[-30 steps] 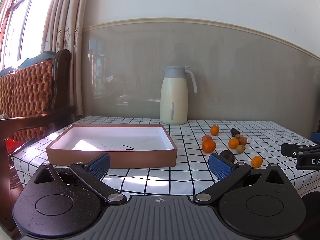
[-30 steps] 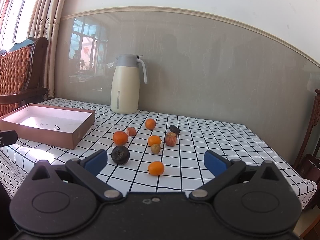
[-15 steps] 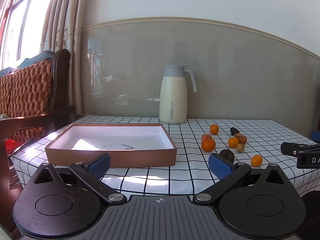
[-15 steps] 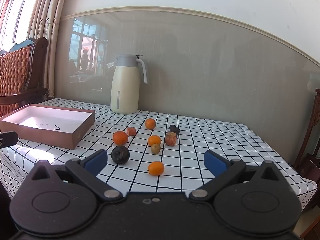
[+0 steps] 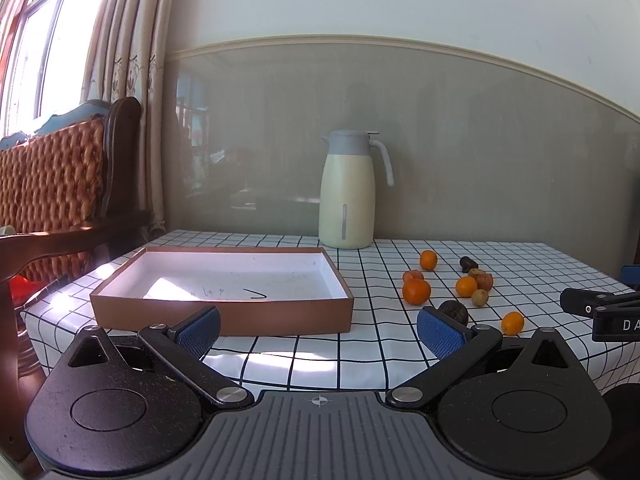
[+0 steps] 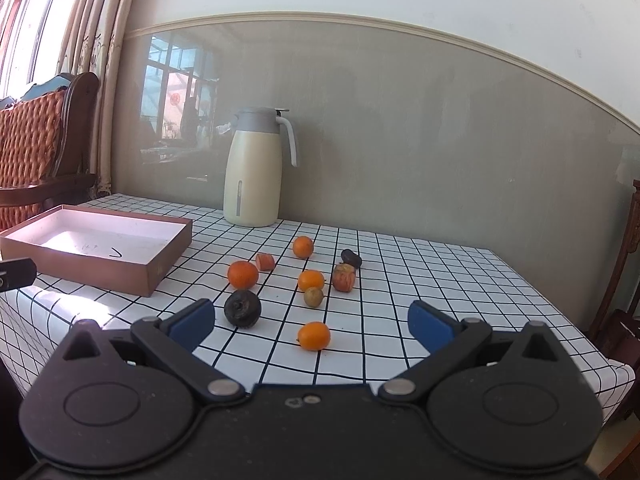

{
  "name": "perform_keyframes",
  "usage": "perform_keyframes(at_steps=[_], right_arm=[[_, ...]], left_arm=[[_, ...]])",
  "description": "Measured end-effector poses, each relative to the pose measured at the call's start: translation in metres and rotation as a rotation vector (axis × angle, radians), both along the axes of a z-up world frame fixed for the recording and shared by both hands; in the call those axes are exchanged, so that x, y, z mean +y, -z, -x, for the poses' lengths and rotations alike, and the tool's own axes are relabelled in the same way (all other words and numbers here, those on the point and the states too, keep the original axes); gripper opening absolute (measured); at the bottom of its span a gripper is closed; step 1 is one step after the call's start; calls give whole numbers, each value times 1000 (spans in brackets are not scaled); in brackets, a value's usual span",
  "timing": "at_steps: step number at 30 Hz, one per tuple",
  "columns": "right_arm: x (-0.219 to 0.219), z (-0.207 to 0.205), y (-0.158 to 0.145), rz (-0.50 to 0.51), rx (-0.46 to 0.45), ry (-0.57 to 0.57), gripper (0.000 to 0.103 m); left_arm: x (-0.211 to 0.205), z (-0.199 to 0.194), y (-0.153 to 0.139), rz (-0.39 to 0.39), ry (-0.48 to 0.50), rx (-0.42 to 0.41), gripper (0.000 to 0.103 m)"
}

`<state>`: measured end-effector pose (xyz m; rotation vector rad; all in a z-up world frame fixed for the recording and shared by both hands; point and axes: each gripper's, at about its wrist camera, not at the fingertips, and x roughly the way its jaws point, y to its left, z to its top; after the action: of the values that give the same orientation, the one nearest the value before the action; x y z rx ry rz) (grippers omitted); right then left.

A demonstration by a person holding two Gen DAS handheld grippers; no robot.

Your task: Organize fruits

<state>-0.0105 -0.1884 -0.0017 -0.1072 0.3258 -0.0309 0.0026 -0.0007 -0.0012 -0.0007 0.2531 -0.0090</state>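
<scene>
Several small fruits lie loose on the checked tablecloth: an orange kumquat [image 6: 314,335] nearest, a dark round fruit [image 6: 242,308], oranges [image 6: 243,274], a small apple [image 6: 343,277] and a greenish fruit [image 6: 313,297]. A shallow brown box [image 6: 152,270] with a white inside stands to their left, with no fruit in it. My right gripper [image 6: 311,322] is open and empty, just short of the kumquat. My left gripper [image 5: 319,330] is open and empty in front of the box [image 5: 224,316]; the fruits [image 5: 416,291] lie to its right.
A cream thermos jug [image 6: 253,185] stands at the back by the wall. A wooden chair with a woven back [image 5: 52,184] stands left of the table. The table's right edge [image 6: 592,344] drops off past the fruits. The right gripper's tip [image 5: 600,308] shows at the left view's right edge.
Both grippers have barely moved; the views have only shifted slightly. Nothing on the table has moved.
</scene>
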Motion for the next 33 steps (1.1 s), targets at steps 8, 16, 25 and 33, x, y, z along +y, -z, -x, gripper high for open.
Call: perform_keyframes(at_steps=[8,16,25,33], right_arm=[[0,0,0,1,-2,3,97],[0,1,0,-3,-3,2,97],[-5,0,0,-17,4,1,97],[-2,0,-1,14,13,-6,97]], left_arm=[[0,0,0,0,1,-1,103],[0,1,0,1,-3,1,103],[-1,3,-1,-2,-14,-4,103],[3,-5,-2,27,0,52,103]])
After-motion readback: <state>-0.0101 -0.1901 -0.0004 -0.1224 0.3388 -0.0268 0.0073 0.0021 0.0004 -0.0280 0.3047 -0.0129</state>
